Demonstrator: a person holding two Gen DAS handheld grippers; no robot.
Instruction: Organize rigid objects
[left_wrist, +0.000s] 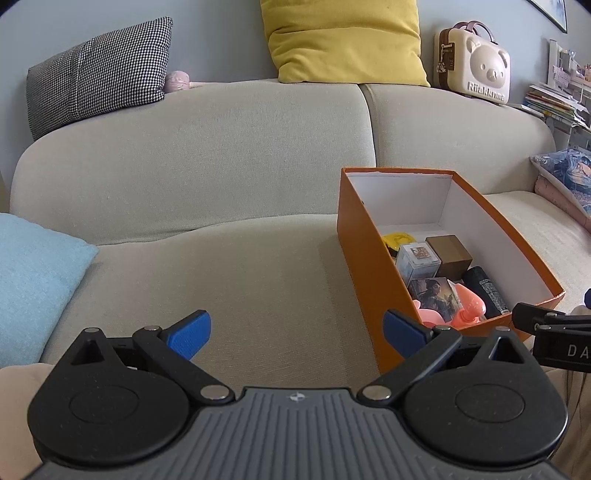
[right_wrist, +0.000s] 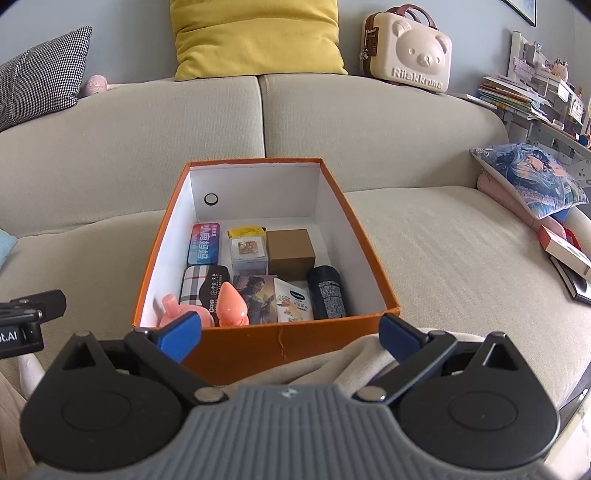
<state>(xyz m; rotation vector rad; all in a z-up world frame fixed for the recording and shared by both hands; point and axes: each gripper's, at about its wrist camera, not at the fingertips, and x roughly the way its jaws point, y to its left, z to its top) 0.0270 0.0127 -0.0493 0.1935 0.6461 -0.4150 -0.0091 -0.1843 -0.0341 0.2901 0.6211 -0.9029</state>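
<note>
An orange box (right_wrist: 258, 345) with white inner walls stands on the beige sofa seat; it also shows in the left wrist view (left_wrist: 364, 266). Inside lie several items: a brown cube box (right_wrist: 290, 249), a black bottle (right_wrist: 328, 291), a white tube (right_wrist: 293, 299), a pink toy (right_wrist: 231, 304), a picture card (right_wrist: 255, 295), a plaid case (right_wrist: 201, 284) and a colourful tin (right_wrist: 205, 243). My right gripper (right_wrist: 290, 338) is open and empty just in front of the box's near wall. My left gripper (left_wrist: 295, 330) is open and empty over the seat, left of the box.
The sofa backrest carries a yellow cushion (right_wrist: 255, 37), a houndstooth cushion (left_wrist: 99, 74) and a cream bear case (right_wrist: 406, 48). A light blue cushion (left_wrist: 33, 280) lies at the left. A printed pillow (right_wrist: 528, 177) and books (right_wrist: 565, 251) lie at the right.
</note>
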